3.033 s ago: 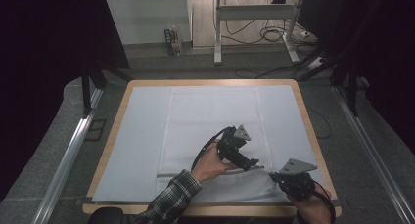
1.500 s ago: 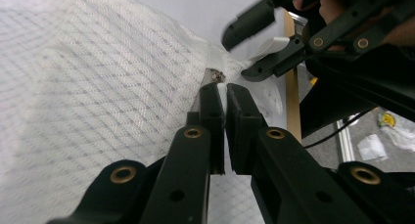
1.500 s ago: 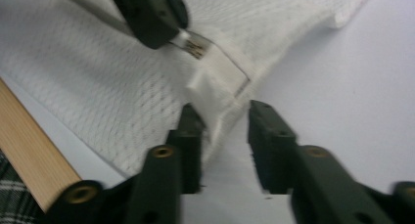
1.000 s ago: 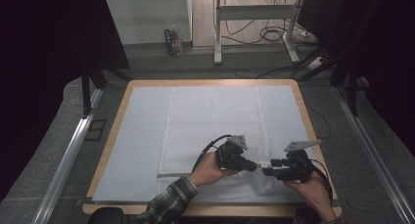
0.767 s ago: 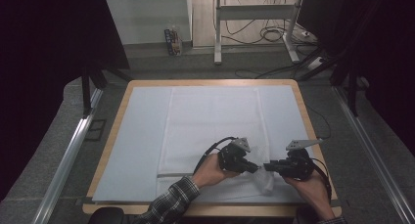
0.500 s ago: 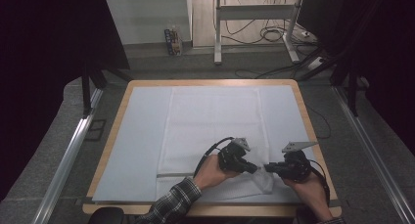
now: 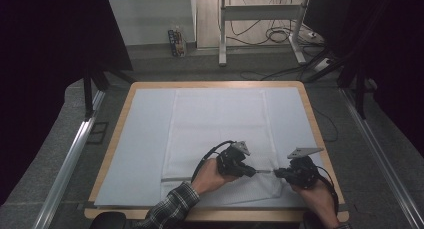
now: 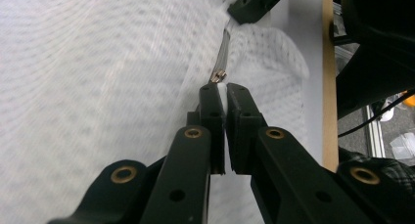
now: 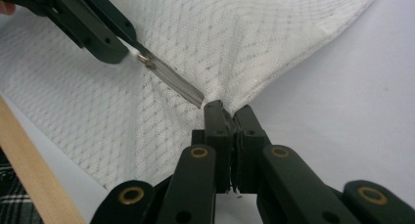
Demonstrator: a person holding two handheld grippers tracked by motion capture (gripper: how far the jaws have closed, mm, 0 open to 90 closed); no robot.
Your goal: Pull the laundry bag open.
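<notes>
A white mesh cloth [image 7: 220,119] with a grey zipper [image 9: 176,84] lies flat on the pale mat. My left gripper [image 7: 252,172] is shut on the white zipper pull [image 8: 222,93], just behind the metal slider [image 8: 219,76]. Facing it tip to tip, my right gripper [image 7: 278,173] is shut on the cloth at the zipper's other end [image 9: 220,94], and the fabric bunches into folds there. In the left gripper view my left gripper [image 8: 221,94] points at the right gripper's jaw tip [image 8: 254,1]. In the right gripper view my right gripper [image 9: 227,109] points at the left gripper [image 9: 93,28].
The mat lies on a wooden-rimmed table [image 7: 116,139]; its front edge [image 9: 39,180] runs close to both hands. A plaid sleeve [image 7: 170,209] comes in from the bottom. Metal rails [image 7: 70,159] flank the table, and cables [image 7: 280,36] lie on the floor beyond.
Since three seconds ago the right gripper has come up from the front edge to meet the left gripper's tip. The left gripper has dropped slightly. Over the last second both hands hold still.
</notes>
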